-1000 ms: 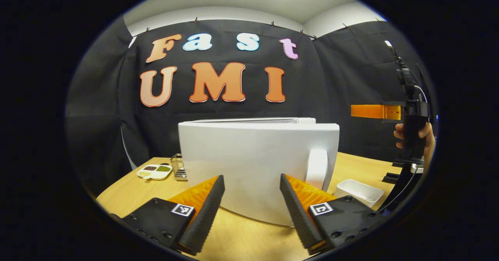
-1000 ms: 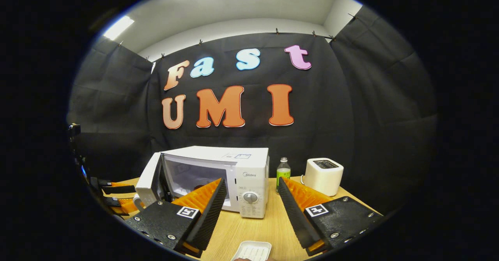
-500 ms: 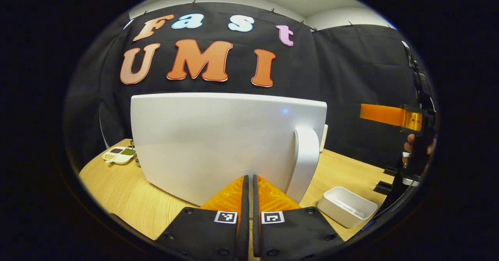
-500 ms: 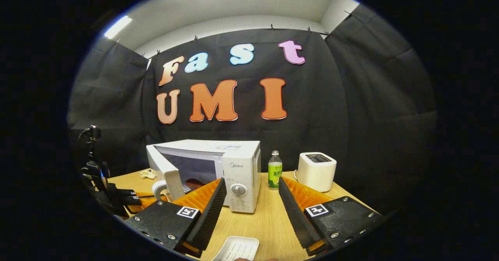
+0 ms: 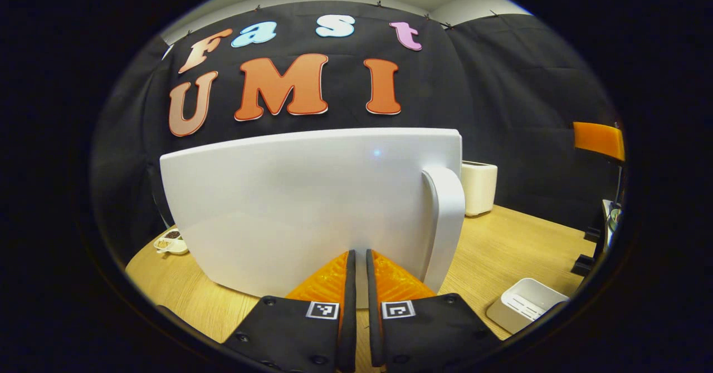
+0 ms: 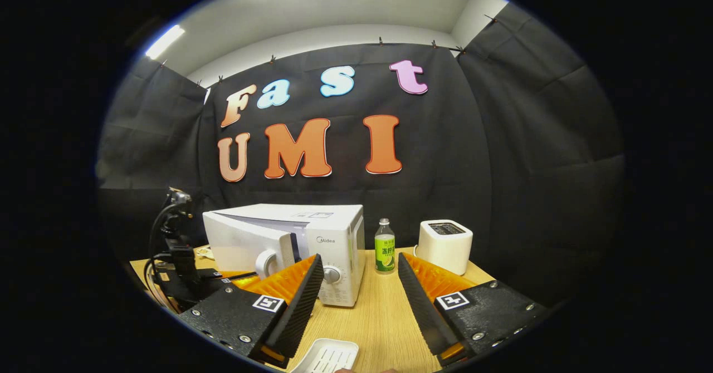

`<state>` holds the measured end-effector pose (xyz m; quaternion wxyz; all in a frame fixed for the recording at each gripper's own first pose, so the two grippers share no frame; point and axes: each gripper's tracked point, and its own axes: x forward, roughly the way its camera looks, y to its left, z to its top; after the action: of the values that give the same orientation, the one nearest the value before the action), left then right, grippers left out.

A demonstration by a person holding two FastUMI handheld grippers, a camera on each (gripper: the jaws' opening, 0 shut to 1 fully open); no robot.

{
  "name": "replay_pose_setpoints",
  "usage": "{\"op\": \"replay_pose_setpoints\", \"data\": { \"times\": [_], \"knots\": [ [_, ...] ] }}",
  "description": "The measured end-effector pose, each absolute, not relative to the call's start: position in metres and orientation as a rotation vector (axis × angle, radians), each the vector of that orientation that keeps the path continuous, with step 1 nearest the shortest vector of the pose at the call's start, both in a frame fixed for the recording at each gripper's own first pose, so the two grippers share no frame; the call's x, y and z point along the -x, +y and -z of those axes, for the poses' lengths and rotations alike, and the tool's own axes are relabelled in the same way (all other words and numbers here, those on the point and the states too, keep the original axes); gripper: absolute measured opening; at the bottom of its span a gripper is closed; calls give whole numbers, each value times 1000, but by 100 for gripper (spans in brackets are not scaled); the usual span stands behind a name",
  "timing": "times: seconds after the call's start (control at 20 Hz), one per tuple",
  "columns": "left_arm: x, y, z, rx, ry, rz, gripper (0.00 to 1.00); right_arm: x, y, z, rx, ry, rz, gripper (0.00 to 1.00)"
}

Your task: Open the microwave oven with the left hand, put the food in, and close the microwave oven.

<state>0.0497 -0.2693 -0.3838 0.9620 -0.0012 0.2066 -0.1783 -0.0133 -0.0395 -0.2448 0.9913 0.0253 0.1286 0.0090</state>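
The white microwave [image 6: 337, 234] stands on the wooden table [image 6: 384, 317]. Its door [image 6: 245, 245] is swung most of the way shut, still slightly ajar. In the left gripper view the door [image 5: 289, 206] looms close, with its white handle [image 5: 448, 217] at its right edge. My left gripper [image 5: 360, 255] is shut with nothing between its fingers, and its tips rest against the door's face left of the handle. My right gripper [image 6: 359, 261] hangs open and empty in front of the microwave. The door hides the food inside.
An empty white tray [image 6: 328, 356] lies on the table near me, and the left gripper view shows this tray [image 5: 526, 306] at its lower right. A green-labelled bottle [image 6: 384, 246] and a white toaster [image 6: 444, 245] stand right of the microwave. A small dish [image 5: 171, 242] sits far left.
My left gripper went from open to shut, then moved up against the door. The door has swung from wide open to nearly closed. My right gripper stayed open.
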Motion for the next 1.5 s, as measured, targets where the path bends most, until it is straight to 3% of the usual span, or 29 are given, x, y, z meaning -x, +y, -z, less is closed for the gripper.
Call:
{"op": "replay_pose_setpoints", "data": {
  "times": [0.25,0.4,0.85,1.0,1.05,1.1,1.5],
  "knots": [
    [-83,-266,400,85,440,300,15,11,-48,245,-46,265,0,84],
    [-87,-272,397,102,432,295,8,9,-52,245,-42,261,6,84],
    [-91,-261,401,4,457,247,6,6,-36,245,-44,280,-8,84],
    [-86,-246,358,6,385,260,8,3,-30,226,-32,256,-16,84],
    [-83,-238,340,-7,366,255,0,2,-28,220,-33,249,-18,84],
    [-81,-227,323,-20,348,245,8,0,-26,213,-35,244,-21,84],
    [-56,-131,185,-32,189,173,11,-14,-6,158,-61,192,-72,84]
  ]
}}
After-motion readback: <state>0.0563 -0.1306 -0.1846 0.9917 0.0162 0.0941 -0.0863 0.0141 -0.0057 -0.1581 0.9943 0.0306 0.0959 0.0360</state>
